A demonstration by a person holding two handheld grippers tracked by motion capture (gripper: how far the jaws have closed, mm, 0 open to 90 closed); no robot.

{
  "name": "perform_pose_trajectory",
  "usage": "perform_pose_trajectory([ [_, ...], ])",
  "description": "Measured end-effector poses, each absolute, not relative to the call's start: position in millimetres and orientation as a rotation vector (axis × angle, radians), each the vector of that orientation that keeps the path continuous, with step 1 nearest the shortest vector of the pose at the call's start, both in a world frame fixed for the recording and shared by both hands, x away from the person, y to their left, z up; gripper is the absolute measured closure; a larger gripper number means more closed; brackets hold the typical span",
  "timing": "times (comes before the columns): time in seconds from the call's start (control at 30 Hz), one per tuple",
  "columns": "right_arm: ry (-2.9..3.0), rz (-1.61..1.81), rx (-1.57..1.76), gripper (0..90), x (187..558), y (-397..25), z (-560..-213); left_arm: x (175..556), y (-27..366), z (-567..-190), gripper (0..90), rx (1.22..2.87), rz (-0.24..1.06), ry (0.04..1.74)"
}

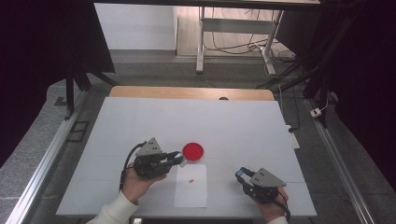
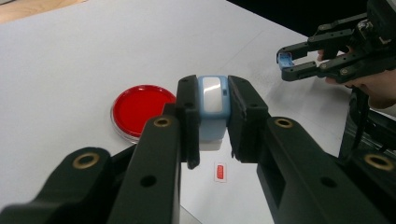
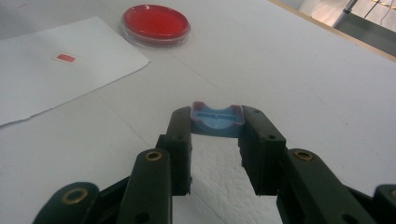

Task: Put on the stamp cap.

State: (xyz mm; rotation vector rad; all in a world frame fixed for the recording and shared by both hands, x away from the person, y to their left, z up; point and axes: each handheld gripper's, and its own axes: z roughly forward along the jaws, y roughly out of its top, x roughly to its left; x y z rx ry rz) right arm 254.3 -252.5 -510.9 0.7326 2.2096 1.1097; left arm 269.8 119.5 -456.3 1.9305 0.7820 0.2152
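Observation:
My left gripper (image 1: 179, 158) is shut on a light blue block with a white face (image 2: 212, 100), held just left of a red round dish (image 1: 193, 150) with a clear rim. Below the dish lies a white paper sheet (image 1: 191, 186) carrying a small red rectangle (image 1: 191, 180). In the left gripper view that rectangle (image 2: 220, 171) lies just beyond the jaws. My right gripper (image 1: 241, 174), near the front right of the table, is shut on a small blue cap-like piece (image 3: 217, 120) with a hollow inside. The dish (image 3: 155, 23) lies far ahead of it.
A white table top (image 1: 233, 126) carries everything, and a wooden edge (image 1: 191, 92) shows at its far side. Metal rails (image 1: 46, 154) run along both sides. Beyond stand a table frame and cables on the floor (image 1: 243, 46).

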Motion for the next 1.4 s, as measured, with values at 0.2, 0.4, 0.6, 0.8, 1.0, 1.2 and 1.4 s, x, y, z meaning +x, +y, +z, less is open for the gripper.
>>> perform_pose_trajectory([
  [0.2,2.218,1.151,0.714,64.7,252.8,-241.2,-510.3,269.5,117.8,-456.5,74.6,1.933,0.216,0.772],
  [0.4,2.235,1.178,0.714,64.7,253.4,-234.3,-510.9,269.7,116.3,-456.8,74.6,1.937,0.213,0.772],
  [0.6,2.241,1.176,0.703,64.7,252.6,-228.7,-510.6,269.8,116.1,-456.6,74.6,1.938,0.213,0.770],
  [0.8,2.252,1.186,0.694,64.6,252.3,-221.9,-511.4,269.8,115.9,-456.4,74.6,1.938,0.213,0.770],
  [1.0,2.257,1.203,0.686,64.6,252.3,-215.8,-511.8,270.3,115.2,-456.6,74.6,1.935,0.206,0.769],
  [1.2,2.270,1.198,0.671,64.6,252.8,-208.4,-513.6,270.4,114.6,-456.9,74.6,1.931,0.200,0.765],
  [1.4,2.276,1.199,0.661,64.6,252.9,-202.1,-514.1,270.7,114.1,-456.8,74.6,1.934,0.199,0.763],
])
